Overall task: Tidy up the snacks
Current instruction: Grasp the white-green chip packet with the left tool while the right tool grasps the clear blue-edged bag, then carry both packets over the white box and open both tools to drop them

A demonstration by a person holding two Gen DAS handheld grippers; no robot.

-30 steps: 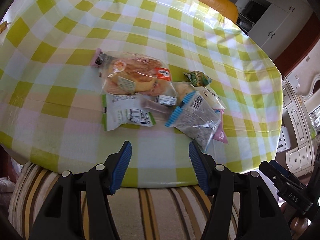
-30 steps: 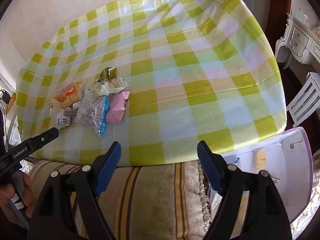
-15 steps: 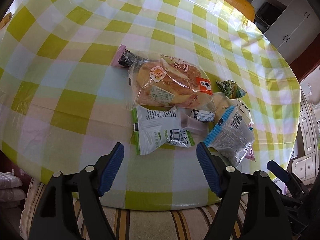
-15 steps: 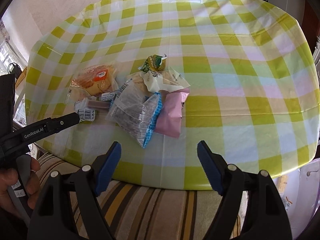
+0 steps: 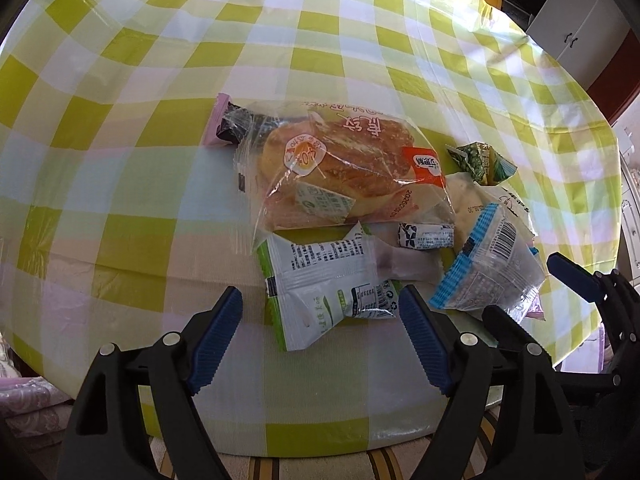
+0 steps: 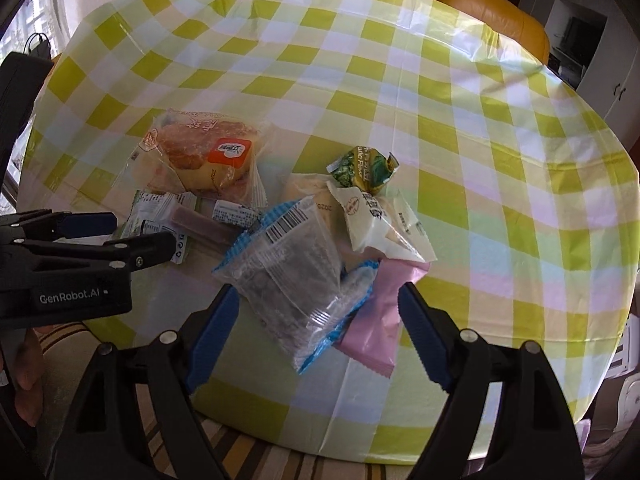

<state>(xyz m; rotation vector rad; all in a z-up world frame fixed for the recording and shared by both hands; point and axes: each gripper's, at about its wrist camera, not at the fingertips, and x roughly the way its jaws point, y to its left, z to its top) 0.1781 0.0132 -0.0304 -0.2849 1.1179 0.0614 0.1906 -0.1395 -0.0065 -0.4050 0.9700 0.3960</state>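
Fingers [image 5: 216, 344] of both grippers opening, empty, over one bread packet [image 5: 340, 168].

Bright daylight glares off the glossy tablecloth [image 5: 360, 40]; fisheye bends and darkens the edges.

A home dining room: a desk [image 6: 460, 128] under a checked plastic cloth, an orange chair [image 6: 500, 20] at one o'clock, white cupboards [image 5: 580, 20] beyond

Tablecloth [image 5: 120, 184] yellow-green checked; wrapper [image 6: 372, 320] pink.
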